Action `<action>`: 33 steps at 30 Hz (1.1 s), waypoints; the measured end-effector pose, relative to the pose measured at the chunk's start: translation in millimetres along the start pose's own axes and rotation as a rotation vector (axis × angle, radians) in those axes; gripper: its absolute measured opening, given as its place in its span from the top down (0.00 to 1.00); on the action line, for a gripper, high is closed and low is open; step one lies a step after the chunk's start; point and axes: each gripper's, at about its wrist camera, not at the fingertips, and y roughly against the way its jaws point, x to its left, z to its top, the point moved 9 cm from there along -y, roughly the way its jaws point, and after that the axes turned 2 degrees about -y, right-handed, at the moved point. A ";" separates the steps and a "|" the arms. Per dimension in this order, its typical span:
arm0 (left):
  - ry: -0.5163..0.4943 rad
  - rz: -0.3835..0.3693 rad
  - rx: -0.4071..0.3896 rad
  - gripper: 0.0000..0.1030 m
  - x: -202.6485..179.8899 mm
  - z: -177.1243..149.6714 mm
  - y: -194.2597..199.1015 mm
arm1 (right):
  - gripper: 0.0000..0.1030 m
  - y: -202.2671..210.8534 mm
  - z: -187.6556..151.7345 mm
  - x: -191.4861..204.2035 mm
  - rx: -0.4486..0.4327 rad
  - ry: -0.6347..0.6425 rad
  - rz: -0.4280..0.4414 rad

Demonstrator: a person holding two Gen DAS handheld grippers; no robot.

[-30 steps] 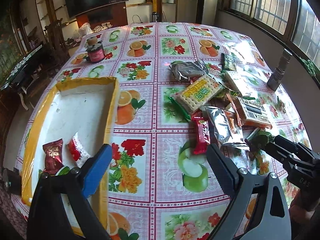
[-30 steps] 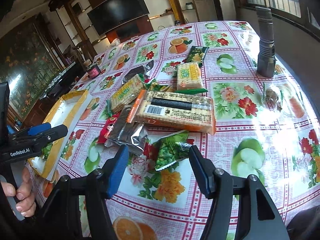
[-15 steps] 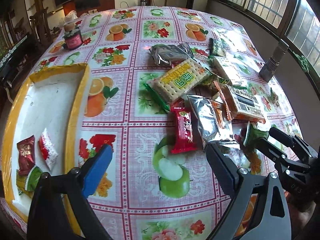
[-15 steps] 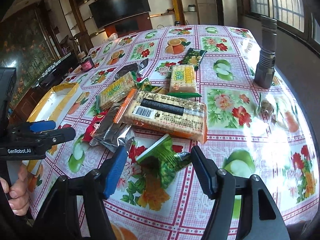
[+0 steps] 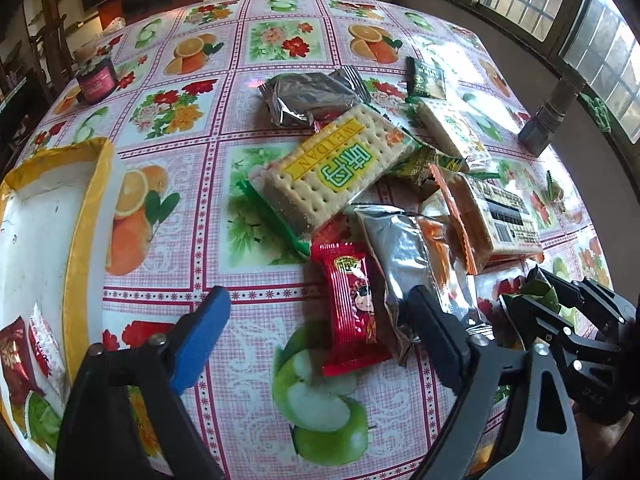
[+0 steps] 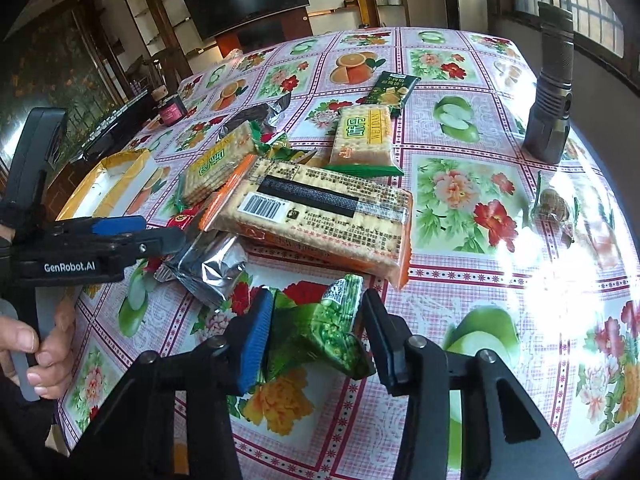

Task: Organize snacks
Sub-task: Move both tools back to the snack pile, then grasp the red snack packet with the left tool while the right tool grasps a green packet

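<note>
A red snack packet (image 5: 352, 308) lies flat on the flowered tablecloth between the fingers of my left gripper (image 5: 318, 300). Its jaws are closing but the pads stand clear of the packet. My right gripper (image 6: 317, 300) is closing on a crumpled green snack packet (image 6: 320, 332), tipped up on edge with both pads against it. In the left wrist view that gripper (image 5: 532, 292) shows at the right with the green packet (image 5: 540, 290) in it. The yellow-rimmed white tray (image 5: 90, 208) at the left holds a few small packets (image 5: 16, 356).
A heap of snacks lies beyond the grippers: cracker packs (image 5: 340, 168), a barcode-side pack (image 6: 324, 216), a silver packet (image 5: 416, 256), a dark foil bag (image 5: 312, 96). A flashlight (image 6: 554, 80) stands by the table's right edge, a small jar (image 5: 96, 80) far left.
My left gripper came down towards the snack heap, so the red packet now sits between its narrowing fingers. The right jaws closed in on the green packet, which tipped up.
</note>
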 end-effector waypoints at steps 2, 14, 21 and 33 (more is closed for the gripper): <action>0.004 -0.022 0.004 0.25 2.1 -1.8 1.7 | 0.55 0.2 -0.9 0.0 0.004 0.009 -0.003; -0.107 0.045 0.013 0.54 -10.6 4.0 -10.6 | 0.61 -1.4 -2.1 4.0 0.010 0.034 -0.018; -0.083 0.018 0.004 0.79 -4.0 -12.6 4.2 | 0.66 7.8 -9.1 8.6 0.007 0.039 -0.008; 0.007 -0.017 -0.070 0.79 15.5 -33.6 58.5 | 0.67 40.5 -7.5 46.0 -0.054 0.025 0.122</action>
